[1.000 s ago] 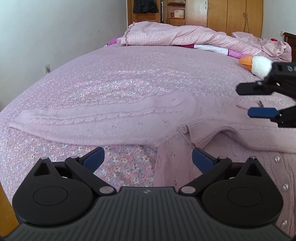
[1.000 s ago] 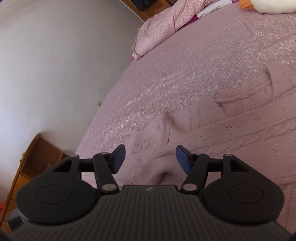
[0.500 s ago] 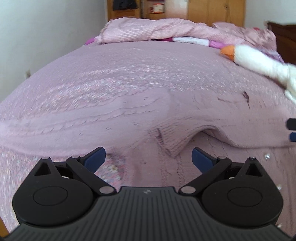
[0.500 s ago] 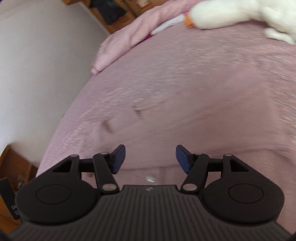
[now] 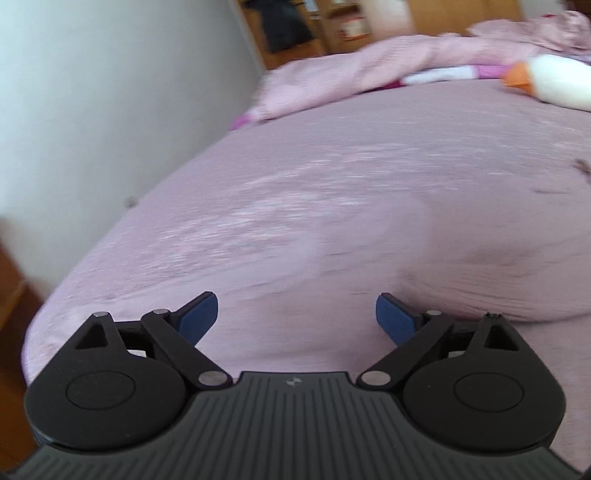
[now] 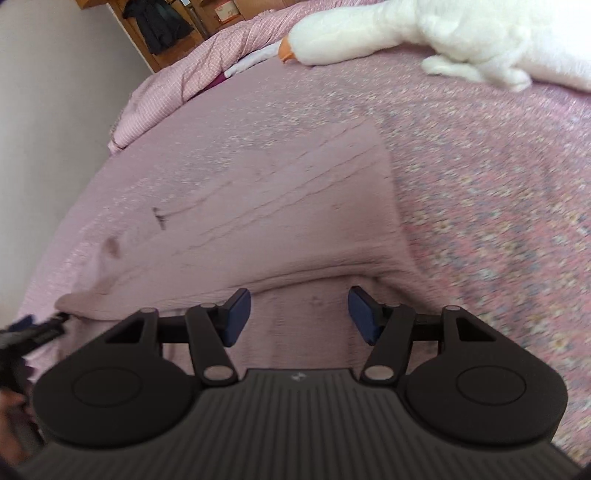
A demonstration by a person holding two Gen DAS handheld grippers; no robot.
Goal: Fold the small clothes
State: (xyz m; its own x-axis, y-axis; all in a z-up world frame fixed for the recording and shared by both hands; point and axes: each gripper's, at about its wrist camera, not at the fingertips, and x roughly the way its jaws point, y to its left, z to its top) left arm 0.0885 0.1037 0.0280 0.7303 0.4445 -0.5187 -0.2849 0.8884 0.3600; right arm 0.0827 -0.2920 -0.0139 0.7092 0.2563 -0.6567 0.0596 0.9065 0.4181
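Right wrist: knit cardigan (image 6: 295,206) (ribbed) under spread claw (image 6: 299,314)

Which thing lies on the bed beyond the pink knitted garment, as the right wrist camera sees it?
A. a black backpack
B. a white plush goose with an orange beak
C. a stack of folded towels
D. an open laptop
B: beyond the pink knitted garment a white plush goose with an orange beak lies on the bed, past the open right gripper.

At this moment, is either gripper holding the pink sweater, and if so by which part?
Nothing is held. The left gripper and the right gripper are both open, their blue pads spread apart above the pink sweater on the bed, with no fabric pinched.
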